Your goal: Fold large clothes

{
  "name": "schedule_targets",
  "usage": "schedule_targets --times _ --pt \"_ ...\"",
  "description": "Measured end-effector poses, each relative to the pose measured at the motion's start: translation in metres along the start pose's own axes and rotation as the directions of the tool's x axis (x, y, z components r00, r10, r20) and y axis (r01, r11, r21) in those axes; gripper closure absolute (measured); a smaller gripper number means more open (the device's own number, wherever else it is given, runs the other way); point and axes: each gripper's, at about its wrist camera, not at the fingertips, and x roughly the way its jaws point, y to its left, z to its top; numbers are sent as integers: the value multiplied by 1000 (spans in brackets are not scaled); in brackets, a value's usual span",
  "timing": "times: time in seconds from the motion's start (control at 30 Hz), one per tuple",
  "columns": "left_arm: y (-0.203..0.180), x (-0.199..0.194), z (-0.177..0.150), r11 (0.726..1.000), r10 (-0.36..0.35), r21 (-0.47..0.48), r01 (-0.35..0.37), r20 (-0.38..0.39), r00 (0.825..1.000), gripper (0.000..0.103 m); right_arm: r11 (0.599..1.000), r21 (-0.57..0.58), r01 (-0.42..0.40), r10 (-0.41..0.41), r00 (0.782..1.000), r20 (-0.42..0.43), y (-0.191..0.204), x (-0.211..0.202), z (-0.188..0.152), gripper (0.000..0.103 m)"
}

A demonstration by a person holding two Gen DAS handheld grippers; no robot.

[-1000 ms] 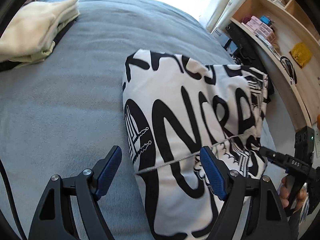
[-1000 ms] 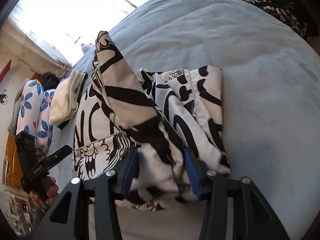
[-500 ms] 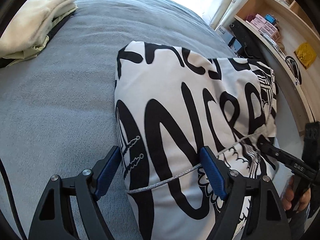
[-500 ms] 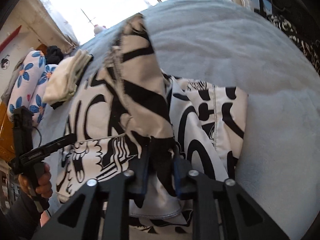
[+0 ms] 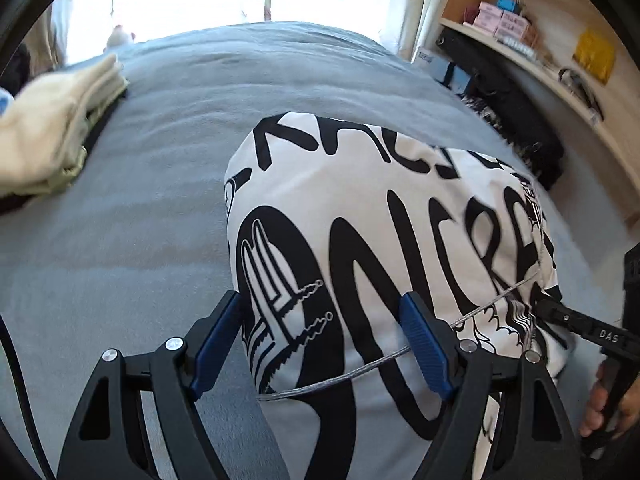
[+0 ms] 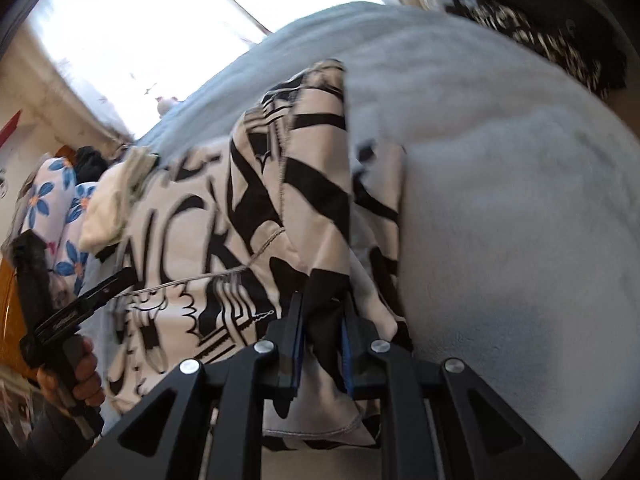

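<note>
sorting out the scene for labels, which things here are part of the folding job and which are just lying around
In the job:
printed garment
right gripper, shut on a fold of it
left gripper, open over it
bed, the work surface

Lying about:
cream clothes, folded at the bed's far side
floral pillow
shelf boxes
black bag

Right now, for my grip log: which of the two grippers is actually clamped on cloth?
The right gripper: its pads pinch the black-and-white garment. The left gripper hangs open above it.
</note>
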Motion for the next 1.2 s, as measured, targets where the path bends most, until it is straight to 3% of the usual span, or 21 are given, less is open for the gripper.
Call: schedule_targets --times 0.07,0.2,0.33,0.47,0.63,0.7,0.73,0.77,0.93,1.07,1.2 --pt "-4 1 0 1000 23 12 -23 3 1000 24 1000 -6 18 -18 1000 1 4 0 3 82" --pt "3 -2 4 1000 -17 -23 17 -21 1000 24 998 -40 41 -42 999 -12 15 -10 14 72" --pt "21 -4 9 993 -89 -80 86 -41 995 24 1000 -23 3 -1 999 48 14 -25 36 46" --pt "36 -5 21 986 -118 -122 117 -3 993 24 999 11 -34 33 998 52 10 -12 63 45" --pt "54 12 36 970 -152 -194 146 -14 988 24 991 98 -90 90 996 6 -1 24 92 45" --pt "58 19 42 971 -136 -202 129 -19 991 25 990 95 -100 98 995 23 -3 29 97 56" --pt "59 22 45 970 -137 -204 131 -15 990 27 995 66 -70 68 997 28 -1 30 99 87" --pt "60 23 47 969 -142 -205 138 -9 990 34 998 46 -51 50 998 24 2 31 100 95" --pt "49 32 57 978 -107 -177 108 12 994 35 999 -8 38 -38 997 70 5 28 93 98" --pt "36 43 56 992 -38 -123 39 10 999 33 996 81 46 -45 999 -3 -22 61 84 97" --pt "32 41 56 995 -6 -97 6 6 1000 33 994 95 46 -44 999 -18 -23 60 84 91"
